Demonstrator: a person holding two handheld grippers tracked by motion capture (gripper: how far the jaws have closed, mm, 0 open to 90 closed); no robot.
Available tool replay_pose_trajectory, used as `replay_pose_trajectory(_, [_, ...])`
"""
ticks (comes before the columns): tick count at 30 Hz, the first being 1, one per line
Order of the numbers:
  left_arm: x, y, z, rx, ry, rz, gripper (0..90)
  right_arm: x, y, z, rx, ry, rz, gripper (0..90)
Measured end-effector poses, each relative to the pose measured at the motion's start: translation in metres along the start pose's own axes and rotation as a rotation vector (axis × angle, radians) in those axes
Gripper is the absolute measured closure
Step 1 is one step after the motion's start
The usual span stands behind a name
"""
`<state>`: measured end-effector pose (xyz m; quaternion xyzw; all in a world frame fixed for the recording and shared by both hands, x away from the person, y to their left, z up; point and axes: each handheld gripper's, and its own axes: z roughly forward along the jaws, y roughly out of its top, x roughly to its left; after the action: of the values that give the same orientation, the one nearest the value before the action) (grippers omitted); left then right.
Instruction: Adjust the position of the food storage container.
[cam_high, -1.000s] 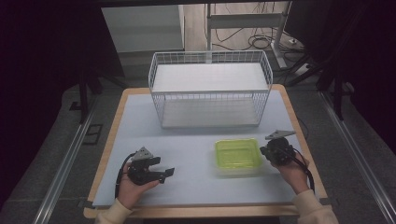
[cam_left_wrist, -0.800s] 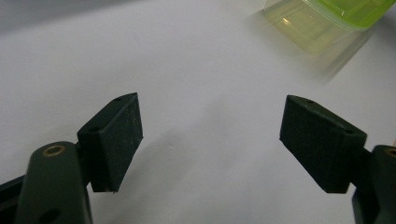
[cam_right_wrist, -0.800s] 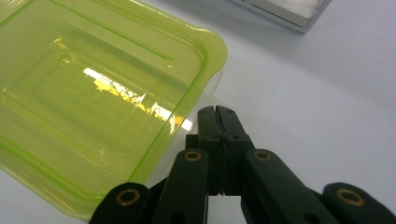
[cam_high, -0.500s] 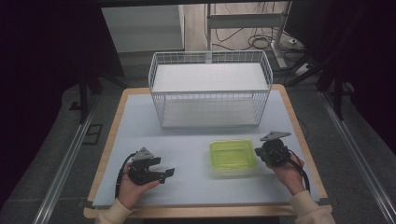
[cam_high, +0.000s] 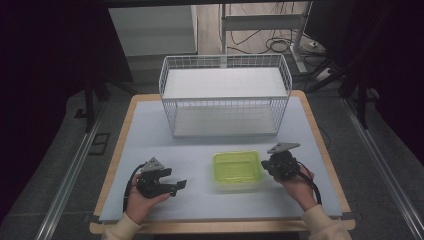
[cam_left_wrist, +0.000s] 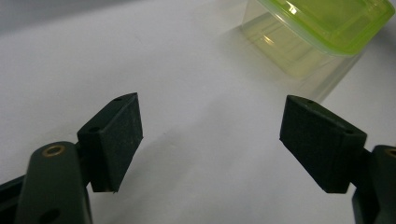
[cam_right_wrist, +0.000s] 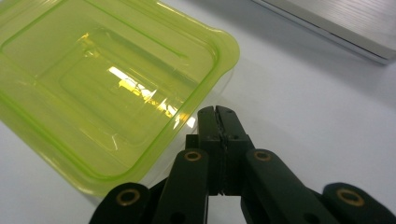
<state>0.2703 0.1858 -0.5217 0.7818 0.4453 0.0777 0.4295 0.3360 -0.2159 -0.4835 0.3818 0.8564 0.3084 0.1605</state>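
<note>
Wire basket (cam_high: 225, 102): you see it white, standing toward the table's far edge.
Table (cam_high: 150, 135): pale top, wooden rim.

The high view looks forward and down from above the person's side of the table (cam_high: 150, 130), taking in the whole tabletop with a green-lidded container (cam_high: 237, 169) near its front edge. The left gripper view sits low, close to the table surface, facing that container (cam_left_wrist: 322, 32) from a short way off. The right gripper view looks down on the container (cam_right_wrist: 107, 84) from very close. All three views share the container.
</note>
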Motion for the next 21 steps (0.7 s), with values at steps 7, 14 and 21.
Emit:
replay_pose_trajectory(7, [0.001,0.0,0.0,0.002,0.003,-0.003,20.4,0.01,0.002,0.001,-0.016,0.018,-0.024,89.7])
replay_pose_trajectory(14, [0.002,0.0,-0.001,-0.001,0.001,-0.007,20.4,0.007,0.001,-0.007,-0.07,0.03,-0.017,89.6])
replay_pose_trajectory(21, [0.003,0.0,0.0,-0.007,-0.004,-0.019,20.4,-0.005,-0.011,-0.024,-0.127,0.047,0.027,87.5])
